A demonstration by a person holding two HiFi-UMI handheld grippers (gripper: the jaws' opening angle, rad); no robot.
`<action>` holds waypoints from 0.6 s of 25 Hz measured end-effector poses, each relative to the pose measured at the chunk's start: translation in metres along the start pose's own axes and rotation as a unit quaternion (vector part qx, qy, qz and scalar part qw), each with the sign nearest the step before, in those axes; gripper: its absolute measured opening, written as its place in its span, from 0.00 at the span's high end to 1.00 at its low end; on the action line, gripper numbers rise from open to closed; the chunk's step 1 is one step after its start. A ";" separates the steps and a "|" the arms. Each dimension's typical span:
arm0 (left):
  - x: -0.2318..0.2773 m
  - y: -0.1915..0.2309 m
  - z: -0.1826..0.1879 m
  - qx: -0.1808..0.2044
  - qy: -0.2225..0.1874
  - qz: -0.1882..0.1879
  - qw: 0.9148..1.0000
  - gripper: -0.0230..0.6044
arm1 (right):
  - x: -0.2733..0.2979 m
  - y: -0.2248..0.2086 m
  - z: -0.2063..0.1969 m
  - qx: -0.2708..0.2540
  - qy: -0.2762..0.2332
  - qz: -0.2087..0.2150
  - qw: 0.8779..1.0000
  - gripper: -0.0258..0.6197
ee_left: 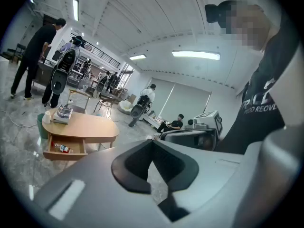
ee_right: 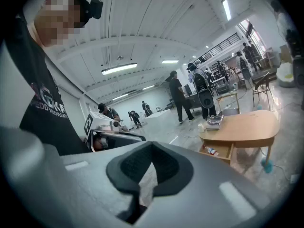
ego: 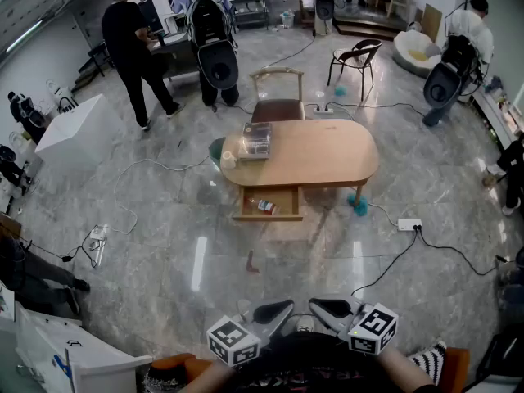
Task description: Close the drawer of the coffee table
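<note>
Drawer (ego: 268,205), open under the surface's (ego: 327,150) near edge, looks light, stiff and free-sliding, best pushed flat on its front; left tool (ego: 278,308) and right tool (ego: 326,306), jaws together, hold nothing.

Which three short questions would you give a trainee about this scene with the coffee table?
1. Is the drawer of the coffee table open or shut?
2. What lies in the drawer? A: a bottle. B: a spoon. C: nothing.
3. True or false: the left gripper and the right gripper are both shut, fingers together, away from the table.
Key: 1 open; 2 A; 3 true.
</note>
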State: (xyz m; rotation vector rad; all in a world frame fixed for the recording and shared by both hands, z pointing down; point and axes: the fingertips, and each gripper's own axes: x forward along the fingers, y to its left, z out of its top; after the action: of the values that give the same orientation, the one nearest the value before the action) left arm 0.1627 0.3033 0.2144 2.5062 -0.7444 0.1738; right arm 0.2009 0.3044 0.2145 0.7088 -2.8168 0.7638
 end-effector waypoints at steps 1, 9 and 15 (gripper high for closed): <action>0.001 0.000 0.000 0.000 0.000 0.000 1.000 0.96 | -0.001 -0.001 0.000 0.000 0.000 0.000 1.000 0.96; 0.002 0.003 -0.001 -0.001 -0.003 0.001 1.000 0.96 | 0.002 -0.002 -0.002 -0.004 0.003 0.000 1.000 0.96; 0.000 0.000 -0.002 0.001 -0.004 -0.004 1.000 0.96 | 0.003 0.003 0.000 -0.006 -0.004 0.004 1.000 0.96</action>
State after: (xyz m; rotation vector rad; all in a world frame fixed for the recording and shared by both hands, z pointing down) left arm 0.1625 0.3045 0.2163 2.5136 -0.7375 0.1625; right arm 0.1972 0.3054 0.2137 0.7017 -2.8307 0.7461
